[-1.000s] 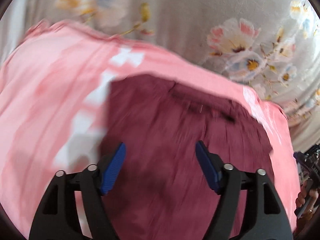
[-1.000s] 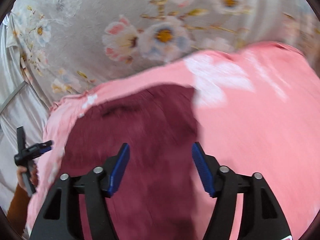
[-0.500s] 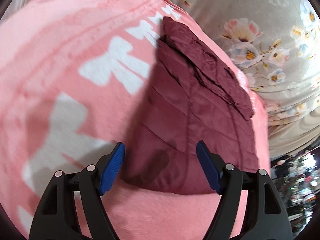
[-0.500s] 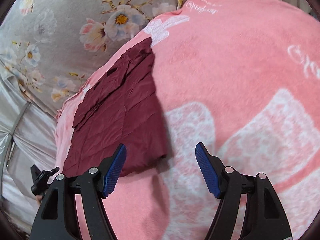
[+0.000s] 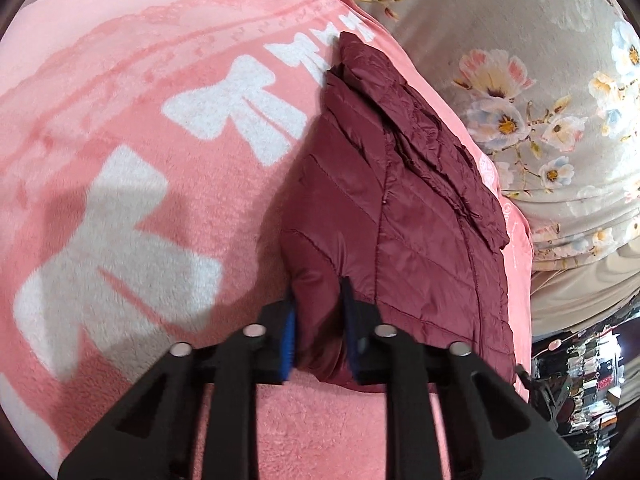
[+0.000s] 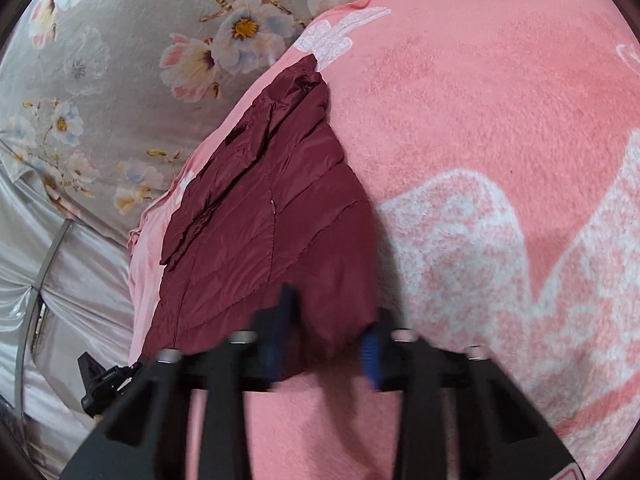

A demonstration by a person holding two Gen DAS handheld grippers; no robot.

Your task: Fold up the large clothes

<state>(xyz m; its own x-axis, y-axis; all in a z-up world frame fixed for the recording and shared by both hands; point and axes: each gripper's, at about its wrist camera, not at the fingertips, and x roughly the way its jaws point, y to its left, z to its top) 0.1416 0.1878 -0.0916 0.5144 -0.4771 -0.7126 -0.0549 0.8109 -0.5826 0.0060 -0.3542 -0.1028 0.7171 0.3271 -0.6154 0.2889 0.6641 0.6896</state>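
A maroon quilted jacket (image 5: 404, 216) lies folded on a pink blanket with white bows (image 5: 140, 184). It also shows in the right wrist view (image 6: 260, 232). My left gripper (image 5: 318, 334) is shut on the jacket's near left corner, with fabric bunched between the blue pads. My right gripper (image 6: 328, 340) has its jaws partly closed around the jacket's near right corner; the image is blurred there, and fabric sits between the pads.
A grey floral sheet (image 5: 540, 92) lies beyond the blanket, seen also in the right wrist view (image 6: 120, 60). The pink blanket (image 6: 500, 160) spreads wide to the right. The other gripper (image 6: 100, 376) shows at the lower left edge.
Both grippers were open above the jacket's near edge. The left has closed on the near left corner; the right has narrowed around the near right corner.
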